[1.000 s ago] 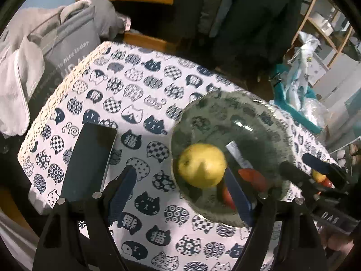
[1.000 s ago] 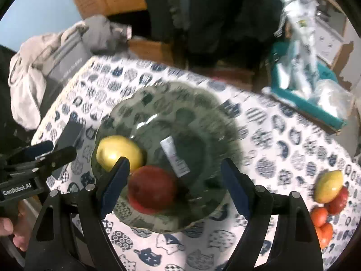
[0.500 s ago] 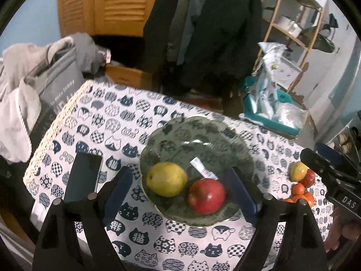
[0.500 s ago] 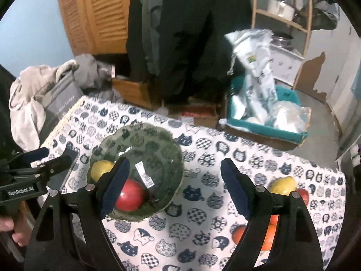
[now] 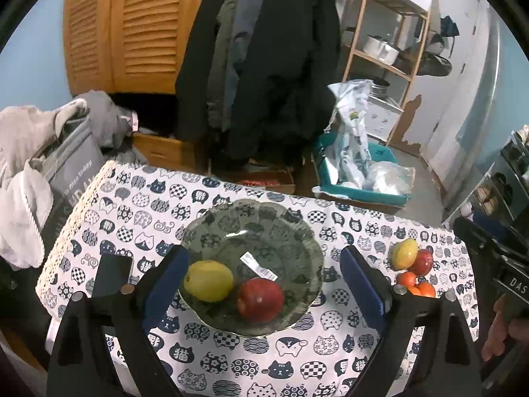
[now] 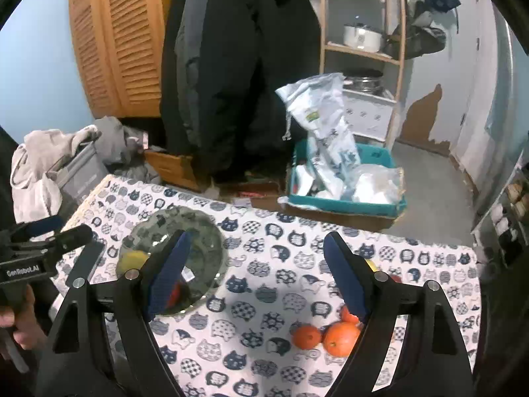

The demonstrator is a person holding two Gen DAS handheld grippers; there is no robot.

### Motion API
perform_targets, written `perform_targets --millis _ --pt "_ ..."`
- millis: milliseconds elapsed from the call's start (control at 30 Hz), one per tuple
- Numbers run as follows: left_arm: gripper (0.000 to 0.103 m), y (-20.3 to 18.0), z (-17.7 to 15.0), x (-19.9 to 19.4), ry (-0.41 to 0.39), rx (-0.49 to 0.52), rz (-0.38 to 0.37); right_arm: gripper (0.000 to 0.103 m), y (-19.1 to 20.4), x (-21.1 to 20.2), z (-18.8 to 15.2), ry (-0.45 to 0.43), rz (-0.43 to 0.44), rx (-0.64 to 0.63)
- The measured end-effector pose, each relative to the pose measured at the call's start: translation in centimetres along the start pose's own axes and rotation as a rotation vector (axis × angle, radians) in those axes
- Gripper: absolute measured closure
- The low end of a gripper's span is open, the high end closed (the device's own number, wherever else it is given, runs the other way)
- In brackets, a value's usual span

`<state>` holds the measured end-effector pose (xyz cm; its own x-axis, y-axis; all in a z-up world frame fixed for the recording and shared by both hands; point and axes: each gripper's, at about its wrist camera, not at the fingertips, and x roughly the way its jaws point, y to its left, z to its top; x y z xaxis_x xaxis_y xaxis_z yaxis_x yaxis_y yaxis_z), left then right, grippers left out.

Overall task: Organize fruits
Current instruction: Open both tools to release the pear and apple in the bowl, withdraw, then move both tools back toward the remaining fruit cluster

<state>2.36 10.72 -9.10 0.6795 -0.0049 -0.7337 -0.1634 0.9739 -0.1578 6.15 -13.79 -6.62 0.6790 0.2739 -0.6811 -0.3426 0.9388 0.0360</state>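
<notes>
**Two fruits in the bowl, my jaws hold nothing**

My left gripper [image 5: 263, 276] hangs above the table [image 5: 231, 364], and its jaws are opening wide at this moment. Nothing is between them – the glass bowl [image 5: 274, 221] lies lower, on the cloth with cat faces. In the bowl I see a yellow fruit [image 5: 208, 280] on the left and a red apple [image 5: 260, 299] just beside it on the right; they look touching. A small white label [image 5: 258, 266] is at the bottom of the bowl, behind the two fruits.

My right gripper [image 6: 253, 273] is also above the table, jaws apart and with nothing between them. It hangs over the bare cloth between the bowl and the pile [image 5: 413, 269] of other fruits. This pile is well apart from the bowl, near the right end of the table: a yellow fruit and a red one touching, and oranges [image 6: 340, 334] in front of them. My right finger hides a part of the pile.

A dark phone [image 5: 110, 274] lies flat to the left of the bowl – close to the table's edge. A hand [image 6: 20, 327] holds the left gripper's handle.
</notes>
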Motion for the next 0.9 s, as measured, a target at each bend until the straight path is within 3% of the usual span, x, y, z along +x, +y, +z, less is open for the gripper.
perform_targets --millis 200,900 --pt "0.002 -1.6 0.1 -1.3 -0.036 0.024 -0.015 0.020 -1.6 -2.4 -0.3 -0.039 -0.016 0.018" --pt "0.001 -9.1 0.4 -3.6 -0.093 0.159 -0.096 0.016 -7.4 -9.4 -1.9 -0.152 -0.165 0.026"
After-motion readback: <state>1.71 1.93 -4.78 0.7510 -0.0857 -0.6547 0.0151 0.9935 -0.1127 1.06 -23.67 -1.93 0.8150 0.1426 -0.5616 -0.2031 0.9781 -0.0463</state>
